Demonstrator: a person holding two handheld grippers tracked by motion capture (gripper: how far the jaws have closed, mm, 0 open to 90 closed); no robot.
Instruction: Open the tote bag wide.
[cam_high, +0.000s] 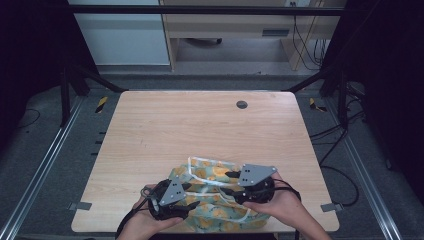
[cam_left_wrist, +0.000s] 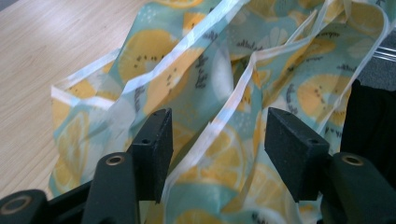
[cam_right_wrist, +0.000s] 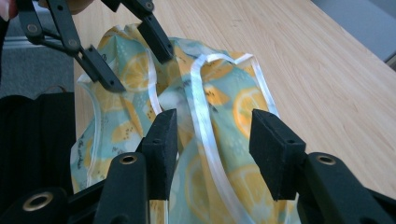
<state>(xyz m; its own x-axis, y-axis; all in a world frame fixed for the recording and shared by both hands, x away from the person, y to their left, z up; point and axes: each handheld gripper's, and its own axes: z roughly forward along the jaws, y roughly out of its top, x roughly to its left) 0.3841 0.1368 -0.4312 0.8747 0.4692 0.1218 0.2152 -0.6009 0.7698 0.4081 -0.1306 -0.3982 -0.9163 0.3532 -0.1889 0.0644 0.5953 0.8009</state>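
A crumpled fabric bag (cam_high: 212, 175) with a lemon print on teal and white straps lies near the table's front edge. My left gripper (cam_high: 192, 196) hovers over its left part, jaws open and pointing right. My right gripper (cam_high: 229, 182) is over its right part, jaws open and pointing left. In the left gripper view the open gripper (cam_left_wrist: 217, 140) straddles a white strap (cam_left_wrist: 233, 102) of the bag (cam_left_wrist: 187, 79). In the right gripper view the open gripper (cam_right_wrist: 212, 140) has another white strap (cam_right_wrist: 205, 116) between its jaws, without closing on the bag (cam_right_wrist: 243, 102). The left gripper (cam_right_wrist: 140, 70) shows open at the top left there.
The wooden table (cam_high: 200, 125) has a round grey grommet (cam_high: 242, 104) near its far edge. Dark clothing (cam_right_wrist: 37, 135) sits close behind the bag at the front edge. Metal rails and cables (cam_high: 335, 135) run on the floor either side.
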